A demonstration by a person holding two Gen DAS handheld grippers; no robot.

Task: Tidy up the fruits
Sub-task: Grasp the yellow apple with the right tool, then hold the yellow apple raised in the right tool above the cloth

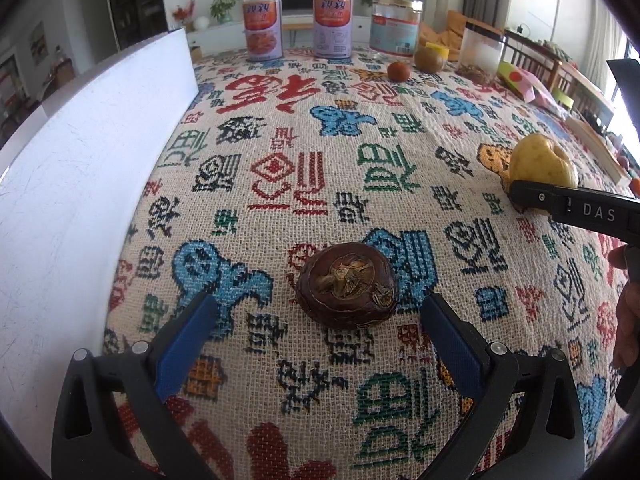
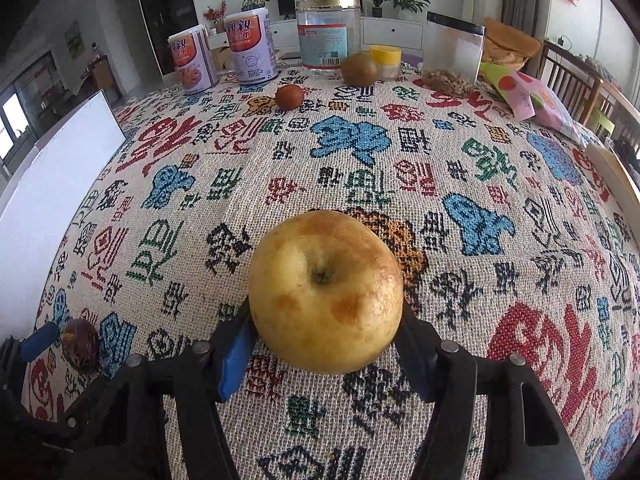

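A living room with a dark screen at the back, and up front a worktop (image 1: 280, 152) under a coarse woven cloth of red, blue and green characters. Far left, a white board (image 1: 92, 152) stands along the edge. At the back, two printed cans (image 1: 262, 28), a clear jar (image 1: 394, 26) and a lidded tub (image 1: 482, 50), with a small reddish fruit (image 1: 399, 71) and a brown kiwi-like fruit (image 1: 429, 59) just in front of them.

Now the left tool (image 1: 320, 312): fingers spread wide, holding nothing, and a dark brown water chestnut (image 1: 347, 286) sits on the cloth right between the tips! Flat, glossy, a dry papery tuft on top. It looks hard, light and likely slick, so I'd pinch it across its widest sides, low down.

Over to the right tool (image 2: 326, 332): clamped on the yellow apple (image 2: 326, 290), blue pads pressed to either flank, near the middle of the cloth. Stem pit faces the camera; skin is golden with brown russet patches and a dent. Firm and fairly heavy, I'd judge, but it bruises, so a gentle squeeze at the widest girth suits it.
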